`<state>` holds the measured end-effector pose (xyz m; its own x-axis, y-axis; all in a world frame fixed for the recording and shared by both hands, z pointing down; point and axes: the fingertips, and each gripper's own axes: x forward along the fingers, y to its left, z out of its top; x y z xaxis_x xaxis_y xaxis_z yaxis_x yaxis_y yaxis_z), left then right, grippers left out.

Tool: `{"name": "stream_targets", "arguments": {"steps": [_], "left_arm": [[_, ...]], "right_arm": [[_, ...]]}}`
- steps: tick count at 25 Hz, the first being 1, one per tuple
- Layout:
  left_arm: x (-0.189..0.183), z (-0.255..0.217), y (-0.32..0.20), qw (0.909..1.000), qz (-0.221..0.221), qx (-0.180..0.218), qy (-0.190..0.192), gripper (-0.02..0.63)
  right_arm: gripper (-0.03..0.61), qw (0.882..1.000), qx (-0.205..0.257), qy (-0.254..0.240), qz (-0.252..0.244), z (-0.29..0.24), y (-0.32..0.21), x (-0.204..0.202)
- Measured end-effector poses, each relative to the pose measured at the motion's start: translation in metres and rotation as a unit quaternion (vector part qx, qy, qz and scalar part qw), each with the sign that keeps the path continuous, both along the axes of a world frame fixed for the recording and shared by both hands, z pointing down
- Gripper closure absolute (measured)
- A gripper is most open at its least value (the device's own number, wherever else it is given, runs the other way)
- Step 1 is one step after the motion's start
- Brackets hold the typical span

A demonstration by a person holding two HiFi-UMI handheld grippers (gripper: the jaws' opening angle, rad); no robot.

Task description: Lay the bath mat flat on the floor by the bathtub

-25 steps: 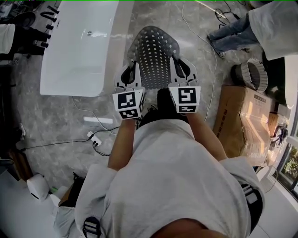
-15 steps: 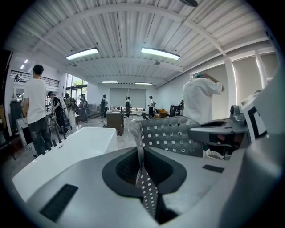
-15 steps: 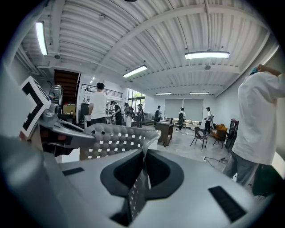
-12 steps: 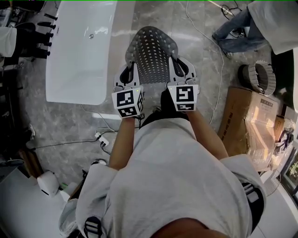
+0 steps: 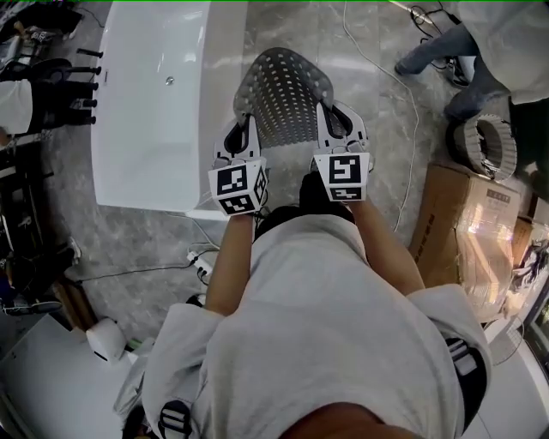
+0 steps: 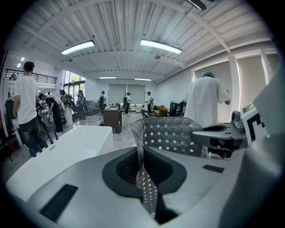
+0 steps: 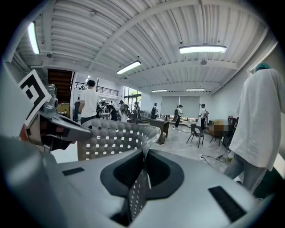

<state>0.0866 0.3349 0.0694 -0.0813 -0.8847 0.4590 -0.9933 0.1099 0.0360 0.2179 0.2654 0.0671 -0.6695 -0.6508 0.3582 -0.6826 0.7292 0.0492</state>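
Floor (image 5: 120, 231): grey marble.
Bathtub (image 5: 154, 111): white, stands on the floor to the left of the bath mat.
Bath mat (image 5: 283, 90): grey, perforated, off the floor, arched between both claws.
Left claw (image 5: 243, 129): clamped on the bath mat's near left edge.
Right claw (image 5: 333, 120): clamped on its near right edge.

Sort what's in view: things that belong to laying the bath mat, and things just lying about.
Part of the job:
bath mat, pinched by the left gripper and the right gripper
bathtub
floor beside the bathtub

Lying about:
cardboard box
power strip
ribbed grey roll
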Motion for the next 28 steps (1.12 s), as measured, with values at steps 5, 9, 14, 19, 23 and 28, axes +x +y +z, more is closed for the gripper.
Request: {"name": "stream_targets", "arguments": {"steps": [5,9,14,19,23,28], "left_arm": [[-0.002,0.015,-0.02,0.9998,-0.015,0.003,0.01,0.588],[-0.007,0.027,-0.033,0.9998,-0.015,0.0,0.015,0.588],[-0.022,0.052,-0.043,0.9994,-0.018,-0.013,0.028,0.588],[-0.047,0.085,-0.056,0.998,-0.023,-0.035,0.047,0.588],[-0.066,0.108,-0.071,0.9967,-0.023,-0.045,0.063,0.588],[-0.087,0.147,-0.099,0.9954,-0.009,-0.062,0.073,0.588]], "right_arm": [[0.557,1.0,-0.001,0.018,-0.008,0.012,-0.022,0.011],[0.557,0.999,0.0,0.031,-0.022,0.024,-0.033,0.008],[0.557,0.998,-0.018,0.043,-0.038,0.05,-0.047,-0.006],[0.557,0.995,-0.045,0.068,-0.053,0.084,-0.054,-0.025],[0.557,0.994,-0.057,0.072,-0.065,0.105,-0.061,-0.041],[0.557,0.991,-0.075,0.087,-0.065,0.146,-0.077,-0.065]]}}
